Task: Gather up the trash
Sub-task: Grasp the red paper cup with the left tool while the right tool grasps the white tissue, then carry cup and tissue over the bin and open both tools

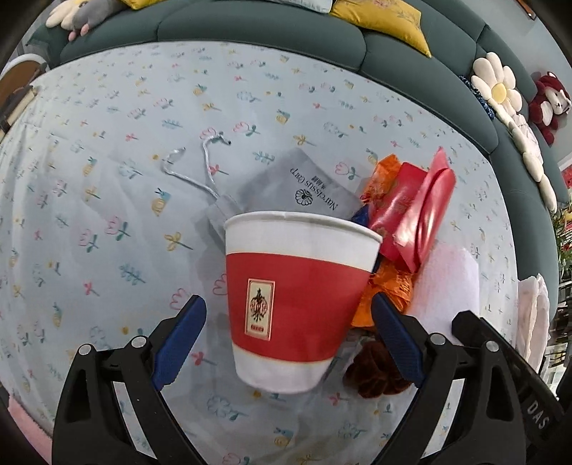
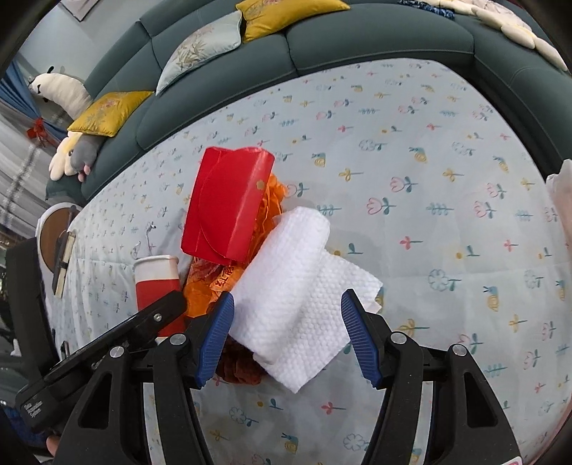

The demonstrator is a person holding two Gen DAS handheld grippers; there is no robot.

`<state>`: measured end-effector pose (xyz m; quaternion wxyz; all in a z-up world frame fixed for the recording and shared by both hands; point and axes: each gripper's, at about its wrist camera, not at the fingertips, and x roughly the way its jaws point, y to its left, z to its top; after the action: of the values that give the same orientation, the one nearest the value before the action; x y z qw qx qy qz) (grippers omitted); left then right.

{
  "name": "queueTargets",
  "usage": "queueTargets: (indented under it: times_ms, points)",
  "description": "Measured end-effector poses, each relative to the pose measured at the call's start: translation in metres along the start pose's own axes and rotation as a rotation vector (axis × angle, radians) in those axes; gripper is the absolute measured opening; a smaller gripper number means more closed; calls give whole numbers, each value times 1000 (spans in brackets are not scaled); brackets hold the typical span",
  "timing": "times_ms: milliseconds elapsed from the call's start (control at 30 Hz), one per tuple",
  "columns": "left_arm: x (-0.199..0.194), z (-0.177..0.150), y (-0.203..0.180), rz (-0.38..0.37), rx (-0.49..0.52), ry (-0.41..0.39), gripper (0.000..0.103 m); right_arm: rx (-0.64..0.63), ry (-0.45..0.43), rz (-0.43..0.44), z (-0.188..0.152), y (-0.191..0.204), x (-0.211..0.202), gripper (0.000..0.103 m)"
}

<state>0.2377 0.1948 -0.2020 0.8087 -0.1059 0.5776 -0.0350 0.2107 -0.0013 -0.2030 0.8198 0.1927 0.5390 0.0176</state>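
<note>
A red and white paper cup (image 1: 289, 293) stands upright on the flowered tablecloth (image 1: 107, 214), between the fingers of my left gripper (image 1: 287, 322), which is open around it without touching. The cup also shows in the right wrist view (image 2: 157, 282). Behind it lie a grey drawstring pouch (image 1: 307, 186), a red box (image 1: 425, 214), orange wrappers (image 1: 386, 297) and a brown scrunchie (image 1: 375, 372). My right gripper (image 2: 287, 329) is open around a white paper towel (image 2: 296, 297). The red box (image 2: 228, 204) and orange wrapper (image 2: 211, 286) lie just beyond it.
A dark green sofa (image 1: 250, 32) with yellow cushions (image 1: 386, 21) and plush toys (image 1: 497, 89) curves around the far table edge. A round wooden side table (image 2: 53, 239) with a book stands at the left. A pale plastic bag (image 1: 532, 322) lies at the right edge.
</note>
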Motion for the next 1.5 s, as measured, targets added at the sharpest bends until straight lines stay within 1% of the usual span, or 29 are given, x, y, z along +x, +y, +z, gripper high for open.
queueTargets:
  times_ms: [100,167,200,267,300,333,367,533,667,833,967,1100,1300,1500]
  points:
    - [3,1,0,-11,-9,-3,88,-8,6,5,-1,1,4,52]
    - [3,0,2,-22,-16,-8,81,-17,14,13,-1,2,6,36]
    - [2,0,3,-30,-19,-8,73,-19,17,16,-1,2,6,32]
    - [1,-1,4,-37,-28,-6,74,-20,17,29,-2,3,5,19]
    - [-2,-3,5,-41,-34,-15,73,-22,14,37,-2,3,3,16]
    - [-4,-4,5,-41,-35,-22,73,-26,12,42,-3,4,2,10]
    - [-7,-5,4,-41,-35,-30,73,-31,7,45,-3,5,-1,8]
    - [-31,-9,-4,-51,-32,-75,73,-52,-50,59,-3,9,-26,7]
    - [-56,-13,-20,-62,-1,-122,73,-69,-111,60,-1,10,-52,7]
    - [-91,-14,-51,-97,47,-185,73,-75,-209,58,5,2,-97,7]
    - [-119,-17,-84,-125,107,-236,73,-70,-293,44,8,-10,-135,7]
    - [-142,-19,-124,-159,170,-278,73,-54,-371,33,12,-33,-173,7]
    - [-167,-26,-181,-212,256,-318,73,-14,-478,11,14,-74,-226,7]
    - [-183,-39,-245,-268,362,-337,73,45,-565,-29,8,-123,-268,7]
